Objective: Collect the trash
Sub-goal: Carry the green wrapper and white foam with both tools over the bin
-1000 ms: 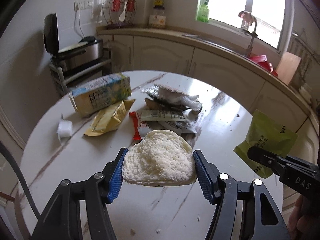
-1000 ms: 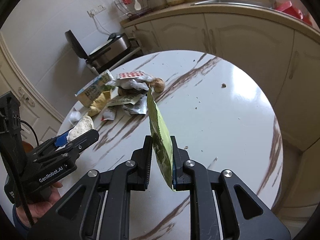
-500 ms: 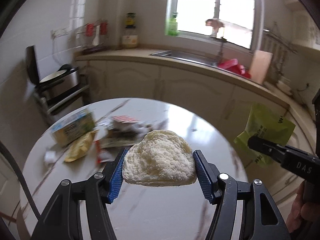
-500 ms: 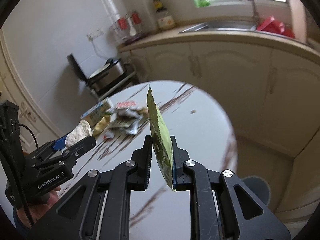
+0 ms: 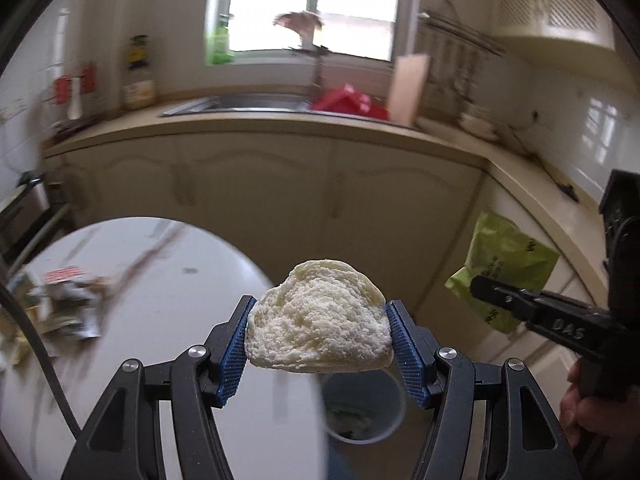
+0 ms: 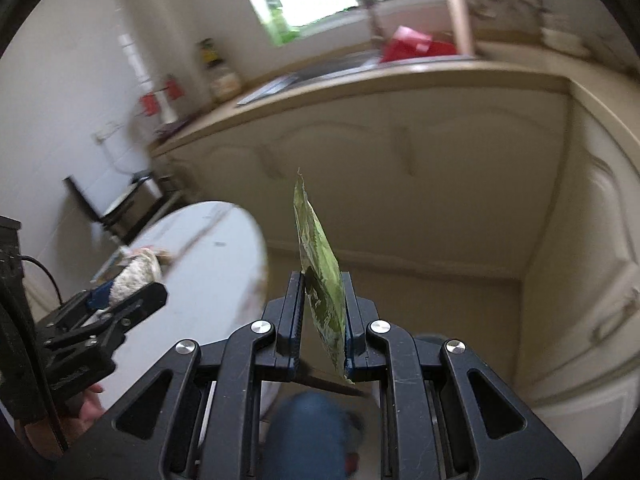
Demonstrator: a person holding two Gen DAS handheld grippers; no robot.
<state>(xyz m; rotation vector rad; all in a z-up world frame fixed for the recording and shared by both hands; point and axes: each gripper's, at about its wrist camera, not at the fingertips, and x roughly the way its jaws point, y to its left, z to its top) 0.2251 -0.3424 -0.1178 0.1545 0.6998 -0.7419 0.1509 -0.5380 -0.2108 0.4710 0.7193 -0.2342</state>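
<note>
— At far left, on the round marble table (image 5: 160,340): blurred heap of wrappers (image 5: 68,304), too smeared to tell apart. Resting on the tabletop, well apart from both grippers.

— And at centre?

— Left gripper (image 5: 320,340), blue pads (image 5: 234,354) pressed against both sides of a pale, crumbly piece of bread (image 5: 318,320). Clamped tight, held in the air past the table edge. Below it, on the floor: white waste bin (image 5: 362,408), partly hidden behind the bread, something pale inside, too blurred to name.

— Further right?

— Right gripper (image 5: 478,288), black, closed flat on a green snack packet (image 5: 504,268), hanging in front of the cream cabinets (image 5: 280,196). Seen from the right wrist: same gripper (image 6: 322,316), jaws nearly together, packet (image 6: 320,276) edge-on and upright between them, tip leaning slightly left. Left gripper (image 6: 120,296) with the bread (image 6: 136,274) low at left there, in front of the table (image 6: 208,280).

— Behind all that?

— Counter with sink (image 5: 248,104), red basin (image 5: 348,100), window (image 5: 312,4) above.
</note>
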